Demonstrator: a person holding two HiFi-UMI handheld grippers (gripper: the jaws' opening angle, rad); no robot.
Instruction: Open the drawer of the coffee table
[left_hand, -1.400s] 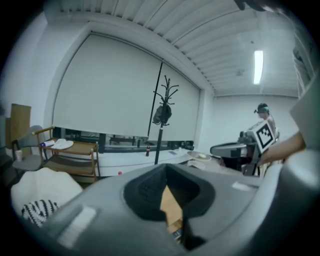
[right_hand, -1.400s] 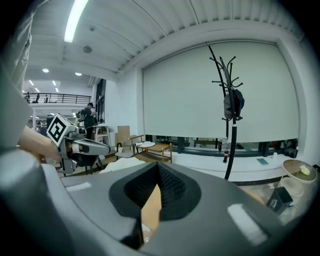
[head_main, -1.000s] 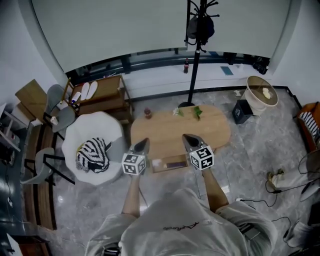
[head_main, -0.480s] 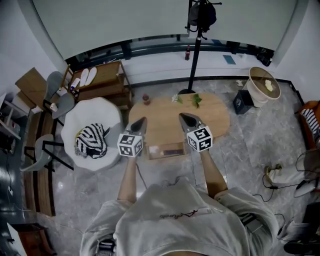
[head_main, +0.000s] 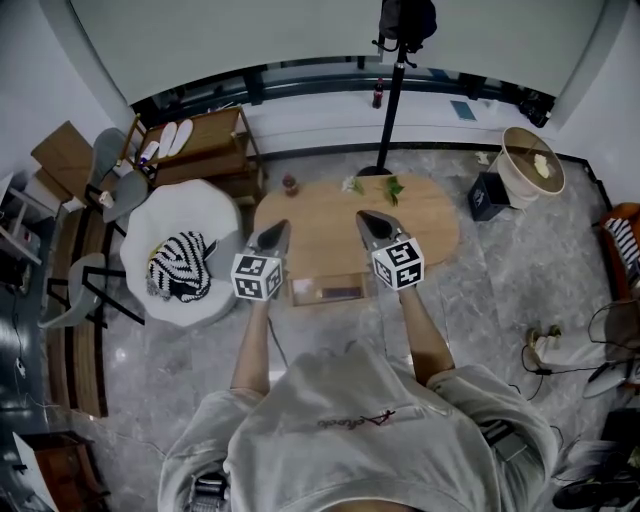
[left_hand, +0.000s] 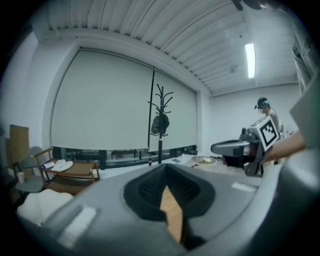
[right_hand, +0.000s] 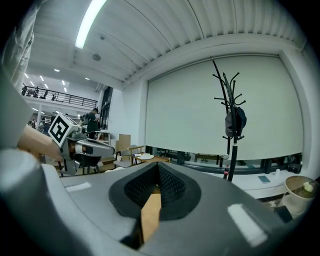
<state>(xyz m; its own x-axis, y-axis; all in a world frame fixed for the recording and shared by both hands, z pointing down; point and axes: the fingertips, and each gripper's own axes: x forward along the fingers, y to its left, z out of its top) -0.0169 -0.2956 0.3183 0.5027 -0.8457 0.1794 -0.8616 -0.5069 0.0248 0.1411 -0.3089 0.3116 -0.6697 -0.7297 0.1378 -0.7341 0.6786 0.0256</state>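
The oval wooden coffee table (head_main: 430, 235) stands on the marble floor in the head view. Its drawer (head_main: 328, 290) is pulled out from the near edge, with a dark flat item inside. My left gripper (head_main: 277, 228) hovers above the table's left part, jaws shut and empty. My right gripper (head_main: 362, 217) hovers above the middle, also shut and empty. Both point away from me, one on each side of the drawer. In the left gripper view the left gripper (left_hand: 166, 167) shows closed pads with a sliver of tabletop (left_hand: 172, 212) below. The right gripper (right_hand: 157, 167) looks the same.
A white round seat (head_main: 205, 215) with a striped cushion (head_main: 180, 268) stands left of the table. A small bottle (head_main: 290, 184) and green sprigs (head_main: 392, 188) sit at the table's far edge. Behind are a coat stand (head_main: 392, 90), a wooden rack (head_main: 205, 150), a basket (head_main: 532, 165) and a black box (head_main: 487, 195).
Both grippers have risen together a little above the table and stayed shut. The drawer stands pulled out as before.
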